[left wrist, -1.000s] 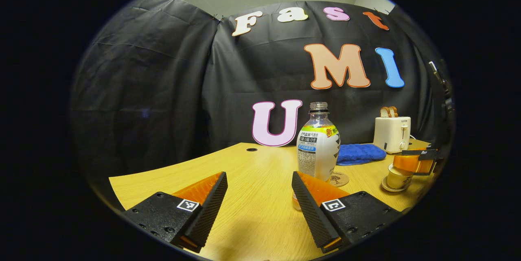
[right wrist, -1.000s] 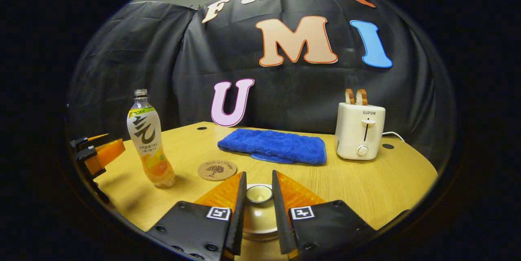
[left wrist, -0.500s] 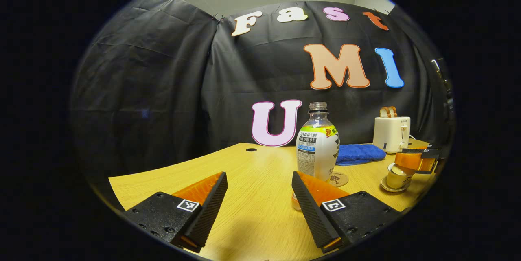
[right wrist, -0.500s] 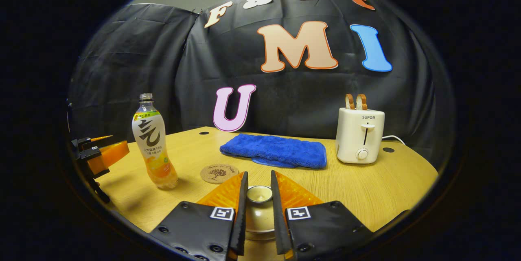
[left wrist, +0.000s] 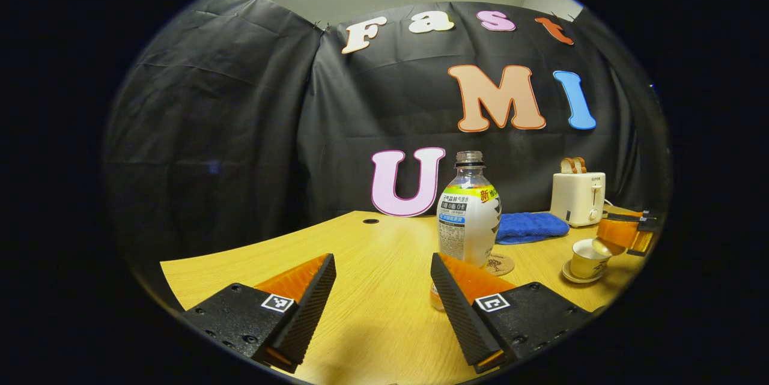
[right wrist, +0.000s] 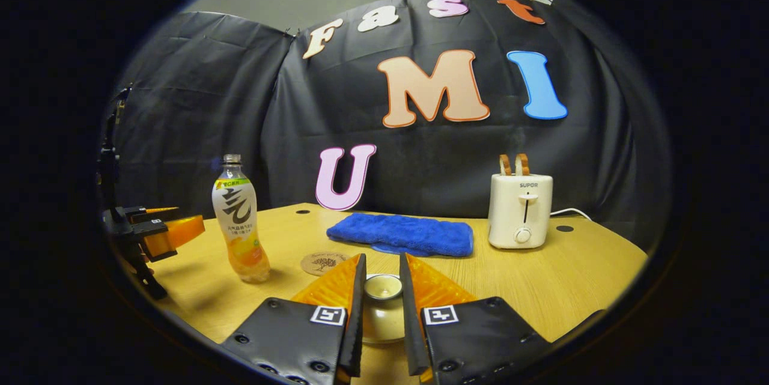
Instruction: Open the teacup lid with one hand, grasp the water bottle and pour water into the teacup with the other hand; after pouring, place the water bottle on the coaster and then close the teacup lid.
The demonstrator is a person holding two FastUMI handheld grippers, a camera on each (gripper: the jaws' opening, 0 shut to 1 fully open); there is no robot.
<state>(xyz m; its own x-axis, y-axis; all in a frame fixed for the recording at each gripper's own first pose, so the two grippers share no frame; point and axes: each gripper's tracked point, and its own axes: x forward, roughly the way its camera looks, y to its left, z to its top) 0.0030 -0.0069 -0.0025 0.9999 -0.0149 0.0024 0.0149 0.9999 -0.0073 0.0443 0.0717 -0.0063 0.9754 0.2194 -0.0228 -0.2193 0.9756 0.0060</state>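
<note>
The clear plastic water bottle (left wrist: 468,217) with a white and yellow-green label is standing upright on the light wooden table (left wrist: 372,289), its long axis vertical and its uncapped neck pointing straight up. In the right gripper view the bottle (right wrist: 240,227) is showing orange-tinted liquid in its lower part. It is sitting just beside the round cork coaster (right wrist: 324,263) (printed with a small tree figure), not on it.

The left gripper (left wrist: 381,301) is hovering near the table with its fingers spread wide apart and nothing between them; the bottle is standing just beyond its right finger.

The right gripper (right wrist: 382,313) is gripping the knob of the cream ceramic teacup lid (right wrist: 382,295) between both fingers. In the left gripper view that lid (left wrist: 602,247) is hanging tilted just above the open cream teacup (left wrist: 586,256), which is sitting on its matching saucer (left wrist: 578,277).

Farther back, a folded blue towel (right wrist: 401,233) and a white toaster (right wrist: 519,209) holding two bread slices are sitting on the table.
</note>
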